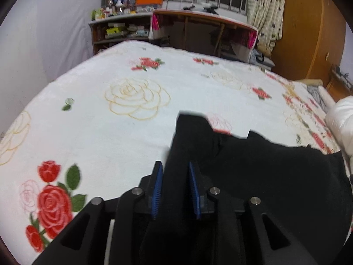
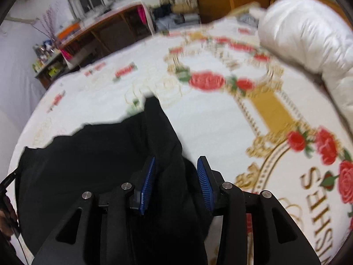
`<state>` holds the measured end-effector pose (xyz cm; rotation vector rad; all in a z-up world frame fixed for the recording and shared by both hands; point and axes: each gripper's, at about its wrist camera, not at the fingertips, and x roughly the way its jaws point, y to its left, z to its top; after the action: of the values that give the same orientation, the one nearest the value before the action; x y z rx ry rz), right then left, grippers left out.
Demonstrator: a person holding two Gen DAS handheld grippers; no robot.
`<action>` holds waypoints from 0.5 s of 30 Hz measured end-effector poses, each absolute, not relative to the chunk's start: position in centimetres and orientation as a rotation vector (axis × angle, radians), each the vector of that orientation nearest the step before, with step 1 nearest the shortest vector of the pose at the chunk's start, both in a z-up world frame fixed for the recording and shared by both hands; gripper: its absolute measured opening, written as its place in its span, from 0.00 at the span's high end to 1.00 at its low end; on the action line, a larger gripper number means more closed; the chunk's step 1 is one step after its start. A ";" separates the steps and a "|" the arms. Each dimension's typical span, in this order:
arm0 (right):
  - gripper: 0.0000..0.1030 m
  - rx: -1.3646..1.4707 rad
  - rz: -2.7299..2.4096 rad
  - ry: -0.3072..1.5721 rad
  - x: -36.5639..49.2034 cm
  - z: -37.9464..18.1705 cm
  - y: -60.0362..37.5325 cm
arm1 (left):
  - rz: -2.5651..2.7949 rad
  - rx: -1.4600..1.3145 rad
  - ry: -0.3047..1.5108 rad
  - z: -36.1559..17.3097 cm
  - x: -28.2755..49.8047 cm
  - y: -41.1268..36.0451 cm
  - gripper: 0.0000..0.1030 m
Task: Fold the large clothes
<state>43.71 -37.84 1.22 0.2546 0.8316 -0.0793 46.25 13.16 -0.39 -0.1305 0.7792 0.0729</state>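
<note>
Rose-printed bedspread (image 1: 132,132) carries my black garment (image 1: 264,176) near its front edge. My left gripper (image 1: 175,172) and right gripper (image 2: 175,165) each straddle a fabric fold; whether they pinch, I cannot tell. I'd lift both evenly, keeping the cloth taut.

A big black soft cloth garment (image 1: 253,176) lies bunched on the bed, its far edge wavy, with two narrow parts sticking up and out.
</note>
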 end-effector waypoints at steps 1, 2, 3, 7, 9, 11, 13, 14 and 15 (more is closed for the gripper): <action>0.60 0.247 -0.074 0.808 42.9 2.1 -37.7 | 0.075 -0.140 0.756 0.3 45.6 13.5 0.74; 0.59 0.243 -0.059 0.782 42.0 2.9 -37.3 | 0.077 -0.151 0.734 1.1 44.8 13.8 0.73; 0.55 0.237 -0.039 0.763 41.0 3.5 -36.8 | 0.077 -0.166 0.708 1.8 43.8 14.1 0.72; 0.53 0.169 0.065 0.735 37.5 3.1 -32.5 | -0.003 -0.211 0.649 2.5 38.9 12.7 0.70; 0.53 0.127 0.094 0.759 37.1 1.5 -30.7 | -0.067 -0.179 0.673 1.1 37.5 10.2 0.70; 0.53 0.079 0.073 0.807 37.6 -1.0 -29.7 | -0.115 -0.122 0.725 -1.0 37.6 8.0 0.70; 0.53 0.082 0.028 0.810 38.6 -3.0 -30.4 | -0.110 -0.093 0.771 -3.4 38.6 6.9 0.69; 0.53 0.097 0.012 0.821 39.1 -3.5 -31.0 | -0.104 -0.081 0.760 -4.1 39.0 6.7 0.69; 0.53 0.108 0.004 0.826 39.6 -3.9 -31.3 | -0.093 -0.093 0.761 -4.3 39.4 6.7 0.69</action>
<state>39.61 -31.25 -3.88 0.1079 0.8261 0.0038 39.40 6.71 -4.34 -0.0934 0.7611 -0.0926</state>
